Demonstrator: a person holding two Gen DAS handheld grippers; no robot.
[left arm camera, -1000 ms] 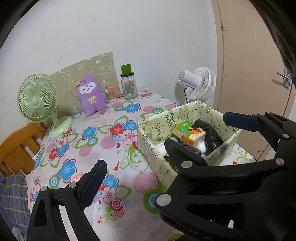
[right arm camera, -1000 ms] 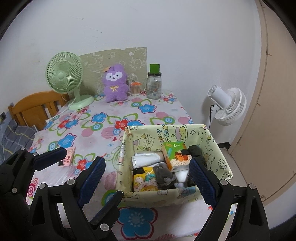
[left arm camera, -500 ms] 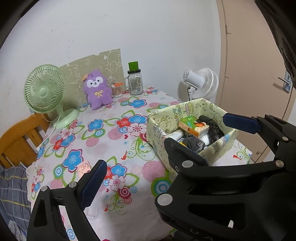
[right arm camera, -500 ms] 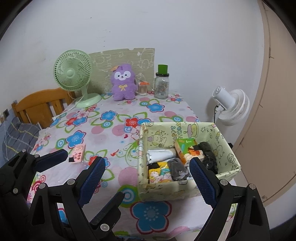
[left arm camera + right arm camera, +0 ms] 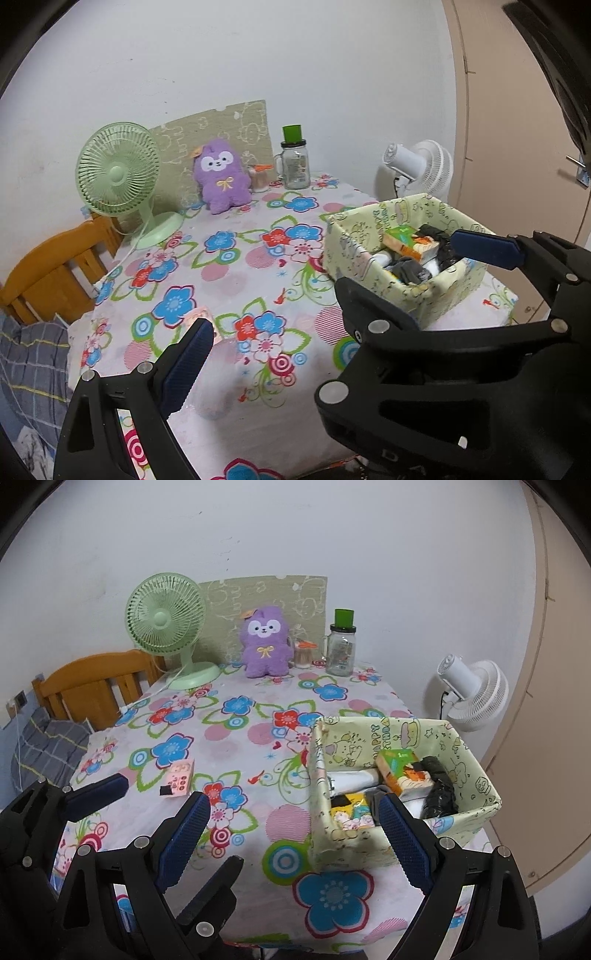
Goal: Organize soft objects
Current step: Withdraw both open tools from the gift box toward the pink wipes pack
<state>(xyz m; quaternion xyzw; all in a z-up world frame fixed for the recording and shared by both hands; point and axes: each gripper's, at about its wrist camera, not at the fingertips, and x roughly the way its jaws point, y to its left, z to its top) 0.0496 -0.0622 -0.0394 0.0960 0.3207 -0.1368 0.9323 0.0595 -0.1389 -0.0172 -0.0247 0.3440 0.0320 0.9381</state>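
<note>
A purple plush toy (image 5: 221,181) (image 5: 264,642) sits upright at the far edge of the flowered table. At the near right corner stands a yellow-green patterned box (image 5: 365,218) (image 5: 406,731). It holds a grey sock (image 5: 408,271), a black bundle (image 5: 439,790), a green-orange pack (image 5: 400,771) and white cloth. My right gripper (image 5: 293,843) (image 5: 413,267) hangs open and empty before the table's near edge, its right pad in front of the box. My left gripper (image 5: 295,365) is beside it on the left, open and empty. Only its left finger (image 5: 96,794) shows clearly; the right gripper hides the other.
A green desk fan (image 5: 166,616), a glass jar with a green lid (image 5: 341,650) and a small toothpick pot (image 5: 303,655) line the back. A pink card (image 5: 179,777) lies near left. A wooden chair (image 5: 92,686) stands left; a white fan (image 5: 472,690) and a door (image 5: 535,147) stand right.
Both views have drawn back from the table, so the box, the plush and the fans look smaller and farther. More of the near tablecloth shows. Both grippers kept their opening.
</note>
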